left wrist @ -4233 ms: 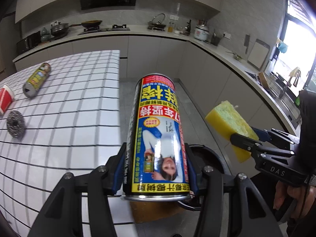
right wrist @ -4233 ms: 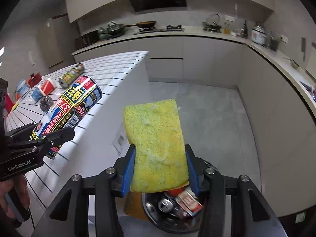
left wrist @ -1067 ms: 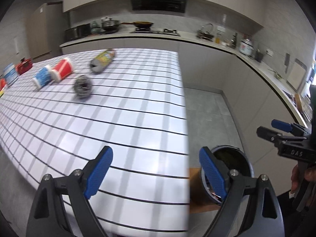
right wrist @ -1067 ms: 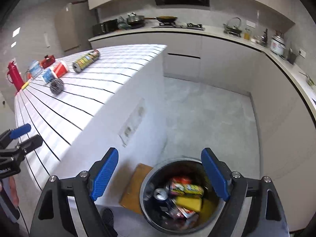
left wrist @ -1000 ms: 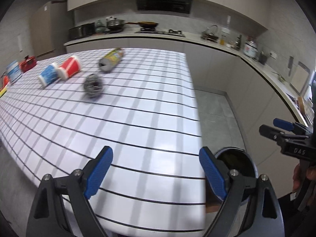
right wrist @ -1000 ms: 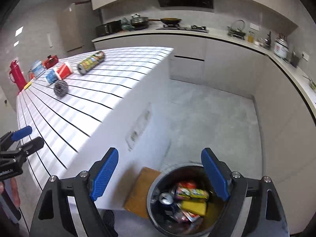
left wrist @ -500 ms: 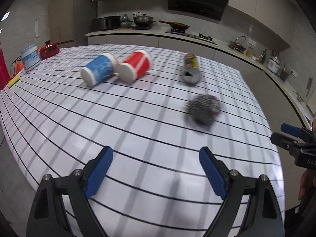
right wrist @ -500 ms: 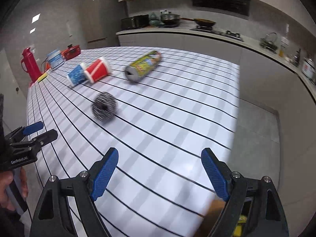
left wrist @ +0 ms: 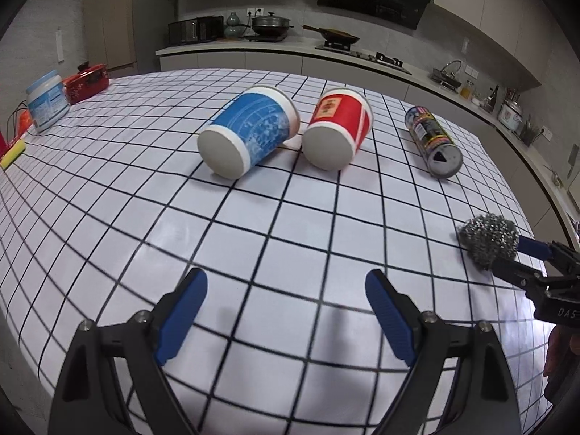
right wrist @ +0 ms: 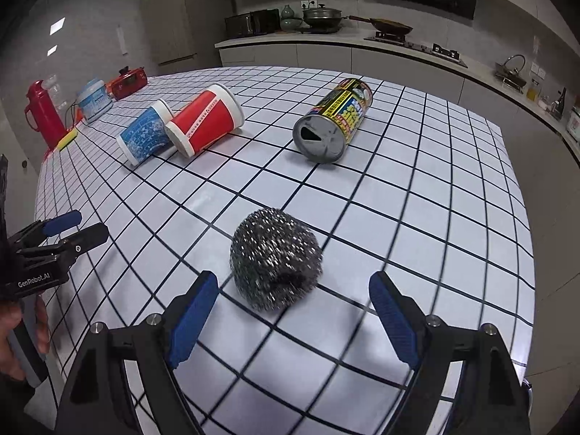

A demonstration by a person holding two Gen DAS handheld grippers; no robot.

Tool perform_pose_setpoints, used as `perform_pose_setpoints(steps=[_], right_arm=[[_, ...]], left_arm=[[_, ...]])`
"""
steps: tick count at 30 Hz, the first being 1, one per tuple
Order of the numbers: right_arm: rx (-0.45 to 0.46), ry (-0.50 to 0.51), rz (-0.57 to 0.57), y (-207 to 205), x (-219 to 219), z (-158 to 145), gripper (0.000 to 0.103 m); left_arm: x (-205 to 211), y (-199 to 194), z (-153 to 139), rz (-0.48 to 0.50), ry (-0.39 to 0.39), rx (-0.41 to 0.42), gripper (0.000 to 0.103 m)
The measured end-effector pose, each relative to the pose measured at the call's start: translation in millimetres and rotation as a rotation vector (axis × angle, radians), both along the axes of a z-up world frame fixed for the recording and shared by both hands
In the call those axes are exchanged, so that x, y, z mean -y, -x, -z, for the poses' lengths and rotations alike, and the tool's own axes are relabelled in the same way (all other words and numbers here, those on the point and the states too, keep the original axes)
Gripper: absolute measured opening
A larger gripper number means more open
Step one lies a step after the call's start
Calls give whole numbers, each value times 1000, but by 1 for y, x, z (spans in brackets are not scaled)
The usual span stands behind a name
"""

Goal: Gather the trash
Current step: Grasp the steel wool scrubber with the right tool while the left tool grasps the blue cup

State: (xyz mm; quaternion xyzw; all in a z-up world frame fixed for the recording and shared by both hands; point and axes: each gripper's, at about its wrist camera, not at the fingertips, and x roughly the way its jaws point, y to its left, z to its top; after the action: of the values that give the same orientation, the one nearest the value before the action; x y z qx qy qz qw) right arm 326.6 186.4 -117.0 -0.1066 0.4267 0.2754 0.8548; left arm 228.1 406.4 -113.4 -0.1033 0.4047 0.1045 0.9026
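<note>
A steel wool scrubber (right wrist: 276, 257) lies on the checked tabletop (right wrist: 417, 195), just ahead of and between the open fingers of my right gripper (right wrist: 290, 311); it also shows in the left wrist view (left wrist: 487, 240), with the right gripper (left wrist: 522, 259) around it. A yellow-black can (right wrist: 333, 123) lies on its side beyond, also in the left wrist view (left wrist: 433, 141). A blue cup (left wrist: 248, 130) and a red cup (left wrist: 339, 128) lie tipped over ahead of my open, empty left gripper (left wrist: 286, 311).
At the table's far left stand a red thermos (right wrist: 43, 112), a white-blue tub (left wrist: 47, 103), a red box (left wrist: 88, 79) and a yellow sponge (left wrist: 12, 152). The table's right edge (right wrist: 522, 188) drops to the floor. Kitchen counters run behind.
Both grippers dropped their can and sponge into the bin, then swung over the table. In the last half second the right gripper closed in on the steel wool; the left neared the cups.
</note>
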Motion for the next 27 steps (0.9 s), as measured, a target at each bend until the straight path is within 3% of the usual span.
perform_pose_setpoints(steps=[1, 4, 12, 22, 23, 25, 27], right_arm=[[3, 7, 12, -3, -3, 1, 67], [-3, 21, 62, -13, -6, 5, 53], [9, 11, 206, -48, 2, 4, 53], [-2, 2, 212, -64, -5, 5, 51], [-3, -1, 211, -64, -4, 5, 50], [1, -3, 208, -63, -4, 5, 48], [6, -3, 208, -62, -3, 4, 48]], left_arm=[[-4, -4, 1, 7, 3, -1, 90], [-15, -15, 3, 25, 7, -3, 90], [-47, -57, 5, 44, -11, -8, 90], [-64, -96, 4, 64, -50, -9, 90], [-64, -97, 4, 77, -44, -7, 88], [-62, -97, 2, 97, -18, 9, 65], [-62, -95, 1, 99, 2, 23, 64]])
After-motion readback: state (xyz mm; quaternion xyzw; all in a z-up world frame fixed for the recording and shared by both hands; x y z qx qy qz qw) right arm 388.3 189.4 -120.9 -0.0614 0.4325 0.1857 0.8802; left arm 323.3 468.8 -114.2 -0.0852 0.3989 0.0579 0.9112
